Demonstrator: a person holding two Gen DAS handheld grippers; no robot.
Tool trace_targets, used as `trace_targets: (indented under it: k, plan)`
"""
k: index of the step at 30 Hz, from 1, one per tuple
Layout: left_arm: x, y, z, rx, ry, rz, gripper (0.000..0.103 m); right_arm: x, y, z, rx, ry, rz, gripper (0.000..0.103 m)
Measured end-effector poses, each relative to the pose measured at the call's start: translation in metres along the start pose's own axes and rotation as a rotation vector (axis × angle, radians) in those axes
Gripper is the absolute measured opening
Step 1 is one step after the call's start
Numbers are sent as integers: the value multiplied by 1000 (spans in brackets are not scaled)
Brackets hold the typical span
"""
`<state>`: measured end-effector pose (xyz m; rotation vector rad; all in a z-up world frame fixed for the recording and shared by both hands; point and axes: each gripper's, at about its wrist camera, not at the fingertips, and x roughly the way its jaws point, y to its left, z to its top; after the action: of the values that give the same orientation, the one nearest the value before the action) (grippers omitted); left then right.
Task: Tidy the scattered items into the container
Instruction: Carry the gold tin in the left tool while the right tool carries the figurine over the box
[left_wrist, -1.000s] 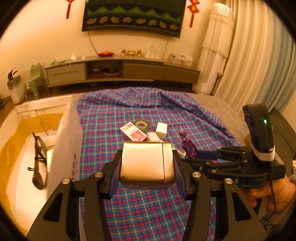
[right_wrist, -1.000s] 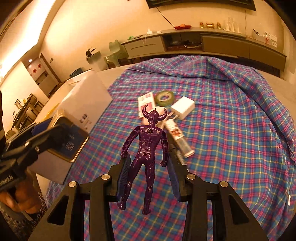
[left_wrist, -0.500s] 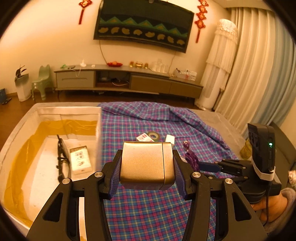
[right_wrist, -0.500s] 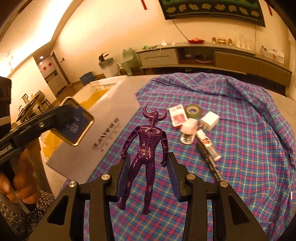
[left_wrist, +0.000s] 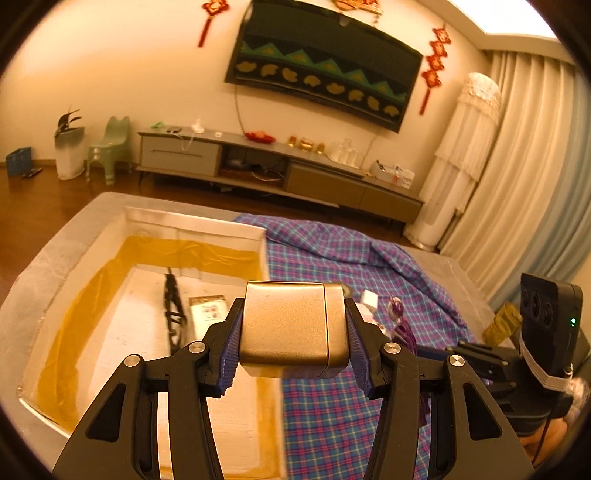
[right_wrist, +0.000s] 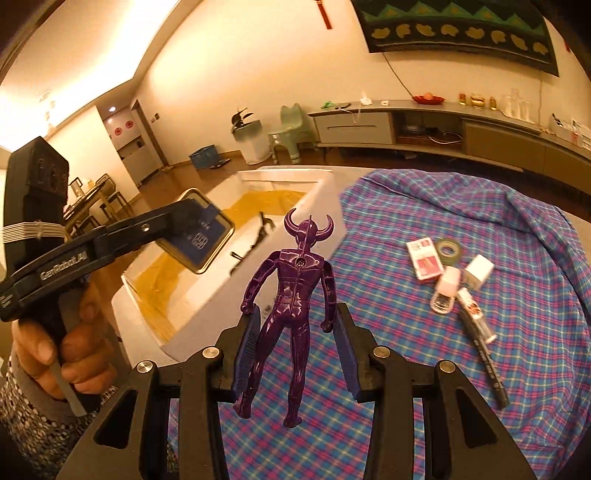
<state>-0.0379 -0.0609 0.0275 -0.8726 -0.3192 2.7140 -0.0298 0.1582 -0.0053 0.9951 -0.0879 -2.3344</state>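
My left gripper (left_wrist: 293, 341) is shut on a gold metal tin (left_wrist: 291, 326) and holds it above the near right part of the white box (left_wrist: 195, 225), which has yellow lining. The tin's blue face (right_wrist: 201, 240) shows in the right wrist view, over the box (right_wrist: 321, 192). Black glasses (left_wrist: 173, 306) and a small packet (left_wrist: 207, 312) lie inside the box. My right gripper (right_wrist: 297, 347) is shut on a purple horned figure (right_wrist: 295, 291), held upright above the plaid cloth (right_wrist: 461, 229), right of the box.
On the cloth lie a red-and-white card box (right_wrist: 424, 258), a tape roll (right_wrist: 447, 251), a white cube (right_wrist: 479, 271), a small bottle (right_wrist: 446, 290), a tube (right_wrist: 474, 314) and a dark pen (right_wrist: 489, 369). A TV cabinet (left_wrist: 280, 166) stands behind.
My left gripper has carried the tin left and higher, from over the cloth to over the box. My right gripper has risen with the figure and come nearer the box.
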Motion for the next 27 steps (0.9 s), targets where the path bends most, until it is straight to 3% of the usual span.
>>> trace_targets:
  k: [7,27]
  plan:
    - [-6,27,4,-49,-9,19,53,12,22,13,3,6,40,42]
    - [-6,94,2,-137,7,104,53,62,80,46,-73,81,50,42]
